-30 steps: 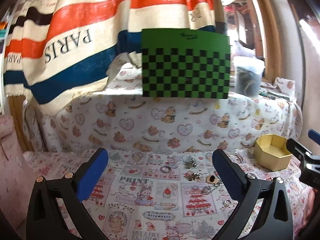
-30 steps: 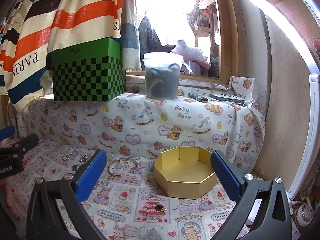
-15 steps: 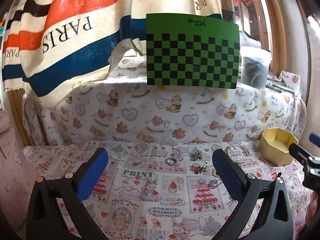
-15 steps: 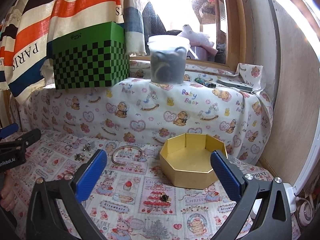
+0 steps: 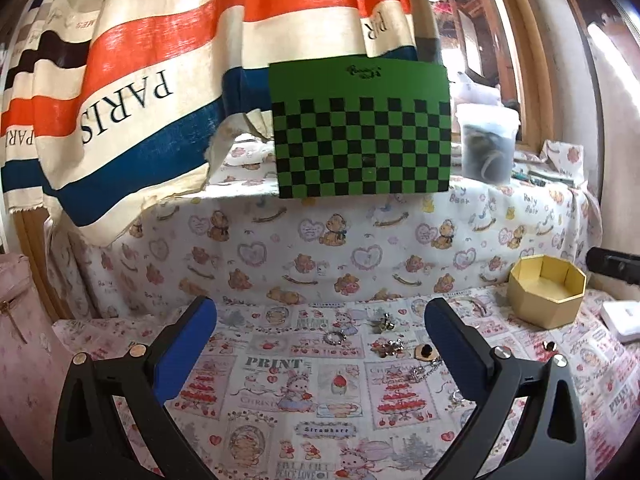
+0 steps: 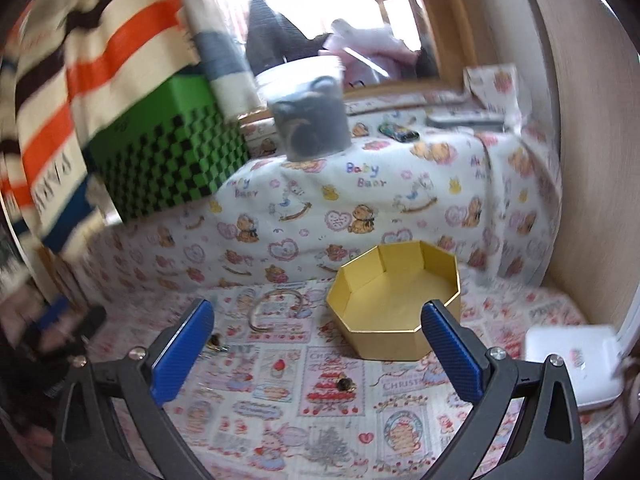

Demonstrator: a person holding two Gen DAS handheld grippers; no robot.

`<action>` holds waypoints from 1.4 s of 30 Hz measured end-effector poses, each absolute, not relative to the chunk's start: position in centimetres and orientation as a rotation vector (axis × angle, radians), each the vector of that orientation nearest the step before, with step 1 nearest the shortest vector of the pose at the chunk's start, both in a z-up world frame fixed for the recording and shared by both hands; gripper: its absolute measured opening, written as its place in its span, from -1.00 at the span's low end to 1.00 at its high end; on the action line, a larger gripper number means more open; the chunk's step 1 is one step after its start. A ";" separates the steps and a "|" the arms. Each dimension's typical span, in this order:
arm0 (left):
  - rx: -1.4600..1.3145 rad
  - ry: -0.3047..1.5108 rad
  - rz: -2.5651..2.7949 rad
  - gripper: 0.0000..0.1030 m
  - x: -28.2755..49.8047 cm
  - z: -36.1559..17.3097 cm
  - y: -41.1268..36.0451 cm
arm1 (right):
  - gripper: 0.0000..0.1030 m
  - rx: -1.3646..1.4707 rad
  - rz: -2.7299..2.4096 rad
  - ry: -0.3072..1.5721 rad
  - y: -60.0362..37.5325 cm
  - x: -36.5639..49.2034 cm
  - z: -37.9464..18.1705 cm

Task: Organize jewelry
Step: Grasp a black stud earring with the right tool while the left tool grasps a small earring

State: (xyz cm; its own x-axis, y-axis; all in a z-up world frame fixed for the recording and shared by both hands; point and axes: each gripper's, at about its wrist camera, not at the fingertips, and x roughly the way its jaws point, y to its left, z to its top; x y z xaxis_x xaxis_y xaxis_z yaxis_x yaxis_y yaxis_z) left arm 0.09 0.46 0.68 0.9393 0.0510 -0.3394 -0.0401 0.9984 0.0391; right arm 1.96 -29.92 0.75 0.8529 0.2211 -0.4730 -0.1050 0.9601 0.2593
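Jaws of left gripper (image 5: 320,340) and right gripper (image 6: 318,338) gape wide, empty, while open silver metal bangle (image 6: 276,308) lies flat at centre-left, gap facing lower frame, beside yellow octagonal box (image 6: 394,306).

Open gold octagonal box (image 6: 394,312), bangle (image 6: 276,306) beside, earring (image 6: 346,384) in front

Counter (image 5: 304,392) was covered in a pink-and-white cartoon-print patchwork cloth; a raised ledge behind wore a white teddy-bear-and-heart print cloth (image 5: 360,240). A cream, orange, blue and black striped curtain lettered "PARIS" (image 5: 132,92) hung at left. Wooden-framed window (image 6: 436,40) glared with bright daylight, blurred in the right wrist view. Plain tan wall (image 6: 588,160) stood at right.
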 end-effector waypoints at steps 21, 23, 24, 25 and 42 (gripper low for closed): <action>0.034 0.397 0.053 1.00 0.8 -0.1 0.3 | -0.65 0.096 0.141 0.947 -27.4 8.2 -6.2; 0.027 0.412 0.057 1.00 0.9 -0.1 0.4 | -0.80 0.048 0.112 0.936 -26.8 8.2 -6.3; 0.023 0.437 0.074 1.00 1.1 0.0 0.4 | -0.82 0.043 0.108 0.929 -26.5 8.3 -6.4; 0.020 0.484 0.092 1.00 1.6 0.1 0.3 | -0.83 0.043 0.106 0.927 -26.7 8.2 -6.4; -0.178 0.979 -0.147 -0.46 9.7 -2.4 -4.7 | -0.86 0.199 0.233 0.889 -28.3 6.8 -5.5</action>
State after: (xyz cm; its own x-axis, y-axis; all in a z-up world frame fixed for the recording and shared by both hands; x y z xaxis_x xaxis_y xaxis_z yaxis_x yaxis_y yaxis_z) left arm 9.69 -4.68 -2.44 0.5500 -0.2035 -0.8100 0.0433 0.9755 -0.2157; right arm 6.79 -28.28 -5.48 0.6079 0.2820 -0.7422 -0.1181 0.9565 0.2667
